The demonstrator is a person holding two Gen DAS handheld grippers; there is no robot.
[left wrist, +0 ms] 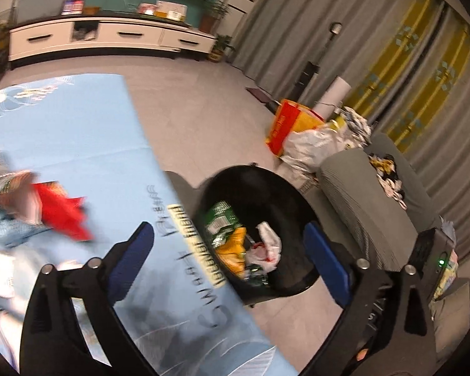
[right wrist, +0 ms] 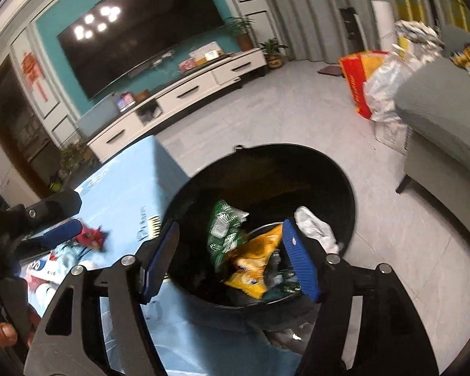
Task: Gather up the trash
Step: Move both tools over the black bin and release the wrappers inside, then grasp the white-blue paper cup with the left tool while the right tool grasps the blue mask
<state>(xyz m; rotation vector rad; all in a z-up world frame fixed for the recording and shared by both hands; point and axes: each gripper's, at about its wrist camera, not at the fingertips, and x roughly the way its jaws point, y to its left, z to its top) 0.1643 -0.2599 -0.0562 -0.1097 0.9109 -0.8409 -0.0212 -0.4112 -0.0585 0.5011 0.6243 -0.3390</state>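
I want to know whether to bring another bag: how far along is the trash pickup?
Done: a green wrapper, a yellow packet and a white bag lie in the black bin. In hand: nothing; the left gripper and right gripper are both open and empty. Left: a red wrapper and more litter on the blue table.

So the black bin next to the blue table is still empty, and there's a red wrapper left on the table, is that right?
Not quite. The black bin is not empty: the right wrist view shows a green wrapper, a yellow packet and a white bag inside it. The rest holds: it stands beside the blue table, and a red wrapper still lies there.
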